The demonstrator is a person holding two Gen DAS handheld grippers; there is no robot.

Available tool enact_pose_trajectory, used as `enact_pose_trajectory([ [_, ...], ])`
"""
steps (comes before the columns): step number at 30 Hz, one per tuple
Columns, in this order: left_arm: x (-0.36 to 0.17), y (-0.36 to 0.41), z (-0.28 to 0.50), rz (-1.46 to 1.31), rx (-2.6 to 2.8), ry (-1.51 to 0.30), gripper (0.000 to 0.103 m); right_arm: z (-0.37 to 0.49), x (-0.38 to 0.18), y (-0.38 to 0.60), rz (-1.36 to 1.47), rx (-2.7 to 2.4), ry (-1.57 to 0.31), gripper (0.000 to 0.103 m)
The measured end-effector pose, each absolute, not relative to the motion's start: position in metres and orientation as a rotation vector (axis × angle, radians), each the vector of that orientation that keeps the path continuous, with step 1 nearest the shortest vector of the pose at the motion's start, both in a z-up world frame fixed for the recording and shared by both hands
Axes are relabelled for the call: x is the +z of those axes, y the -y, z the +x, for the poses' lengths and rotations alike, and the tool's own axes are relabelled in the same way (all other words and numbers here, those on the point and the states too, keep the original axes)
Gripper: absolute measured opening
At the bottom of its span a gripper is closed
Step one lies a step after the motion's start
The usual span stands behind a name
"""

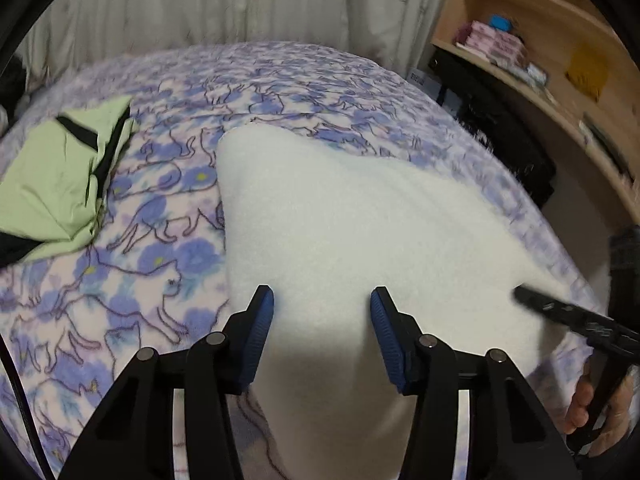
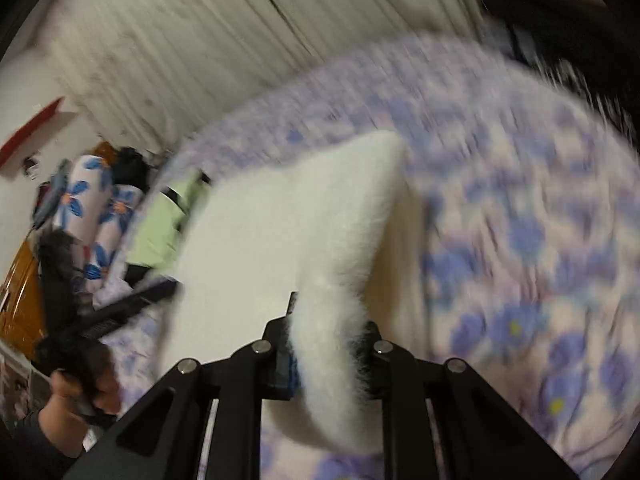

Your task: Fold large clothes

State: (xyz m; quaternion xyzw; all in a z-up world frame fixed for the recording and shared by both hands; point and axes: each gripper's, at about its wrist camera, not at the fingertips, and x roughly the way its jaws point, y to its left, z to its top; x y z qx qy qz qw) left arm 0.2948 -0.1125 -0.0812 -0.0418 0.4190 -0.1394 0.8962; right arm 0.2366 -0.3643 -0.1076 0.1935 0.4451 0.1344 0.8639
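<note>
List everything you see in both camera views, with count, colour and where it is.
white fleece garment: one, white, middle of the bed
green garment: one, light green with black trim, folded, bed's left side
bedspread: one, lilac and blue cat print, covering the bed
curtain: one, off-white, behind the bed
shelf unit: one, light wood, right of the bed
floral pillows: two, white with blue flowers, beyond the green garment
left gripper: black, blue pads, open over the fleece
right gripper: black, shut on a fleece edge

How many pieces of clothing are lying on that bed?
2: a fluffy white fleece garment mid-bed, its edge pinched by the right gripper, and a folded light-green garment with black trim to its left. Others may be hidden.
</note>
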Motion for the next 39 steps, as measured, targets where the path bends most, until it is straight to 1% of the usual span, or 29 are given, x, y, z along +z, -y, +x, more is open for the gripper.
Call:
enact_pose_trajectory([
  [2, -0.085, 0.124, 0.29, -0.033, -0.255, -0.832, 0.051, 0.239, -0.133, 0.373, 0.511, 0.288, -0.918, 0.016],
  [4, -0.086, 0.132, 0.288, 0.016, -0.221, -0.81, 0.056, 0.238, -0.132, 0.375, 0.555, 0.276, -0.906, 0.016],
  [6, -0.086, 0.134, 0.287, 0.023, -0.205, -0.804, 0.058, 0.239, -0.122, 0.365, 0.496, 0.251, -0.926, 0.018],
  [7, -0.085, 0.133, 0.288, 0.017, -0.205, -0.806, 0.062, 0.24, -0.117, 0.361, 0.461, 0.244, -0.939, 0.022],
  [8, -0.085, 0.13, 0.289, 0.004, -0.218, -0.815, 0.064, 0.242, -0.112, 0.358, 0.431, 0.236, -0.951, 0.023],
  [9, -0.084, 0.129, 0.289, -0.009, -0.236, -0.828, 0.071, 0.243, -0.103, 0.355, 0.392, 0.229, -0.96, 0.027],
  [10, -0.084, 0.126, 0.291, -0.023, -0.252, -0.844, 0.073, 0.244, -0.095, 0.356, 0.369, 0.228, -0.956, 0.034],
  [11, -0.083, 0.123, 0.292, -0.032, -0.255, -0.855, 0.073, 0.244, -0.088, 0.357, 0.358, 0.227, -0.942, 0.038],
  [13, -0.081, 0.116, 0.296, -0.066, -0.271, -0.869, 0.073, 0.25, -0.07, 0.362, 0.344, 0.22, -0.896, 0.053],
  [14, -0.079, 0.11, 0.299, -0.096, -0.277, -0.87, 0.073, 0.254, -0.065, 0.364, 0.34, 0.215, -0.884, 0.056],
  [15, -0.077, 0.103, 0.303, -0.129, -0.276, -0.868, 0.073, 0.266, -0.06, 0.366, 0.335, 0.202, -0.878, 0.062],
  [16, -0.076, 0.098, 0.307, -0.154, -0.27, -0.868, 0.073, 0.276, -0.059, 0.368, 0.334, 0.197, -0.881, 0.063],
  [21, -0.085, 0.068, 0.34, -0.259, -0.227, -0.921, 0.072, 0.331, -0.074, 0.37, 0.37, 0.164, -0.961, 0.063],
  [24, -0.094, 0.054, 0.361, -0.366, -0.26, -0.957, 0.068, 0.359, -0.091, 0.372, 0.416, 0.158, -1.025, 0.063],
  [25, -0.096, 0.054, 0.366, -0.381, -0.266, -0.966, 0.067, 0.369, -0.1, 0.372, 0.429, 0.163, -1.051, 0.058],
  [27, -0.097, 0.055, 0.373, -0.394, -0.28, -0.971, 0.062, 0.371, -0.103, 0.372, 0.403, 0.152, -1.045, 0.034],
  [28, -0.098, 0.057, 0.375, -0.395, -0.286, -0.972, 0.059, 0.367, -0.099, 0.374, 0.398, 0.15, -1.019, 0.026],
  [30, -0.098, 0.064, 0.378, -0.378, -0.295, -0.968, 0.058, 0.356, -0.093, 0.38, 0.403, 0.144, -0.96, 0.016],
  [32, -0.101, 0.072, 0.377, -0.347, -0.297, -0.959, 0.06, 0.352, -0.106, 0.385, 0.424, 0.121, -0.967, 0.016],
  [35, -0.103, 0.077, 0.379, -0.332, -0.286, -0.956, 0.064, 0.356, -0.116, 0.385, 0.426, 0.105, -0.982, 0.021],
  [36, -0.103, 0.076, 0.379, -0.336, -0.28, -0.959, 0.065, 0.357, -0.114, 0.385, 0.419, 0.096, -0.987, 0.028],
  [37, -0.102, 0.076, 0.379, -0.342, -0.275, -0.963, 0.065, 0.357, -0.111, 0.385, 0.409, 0.081, -0.996, 0.037],
  [39, -0.098, 0.074, 0.377, -0.346, -0.259, -0.973, 0.065, 0.354, -0.103, 0.384, 0.395, 0.065, -1.002, 0.043],
])
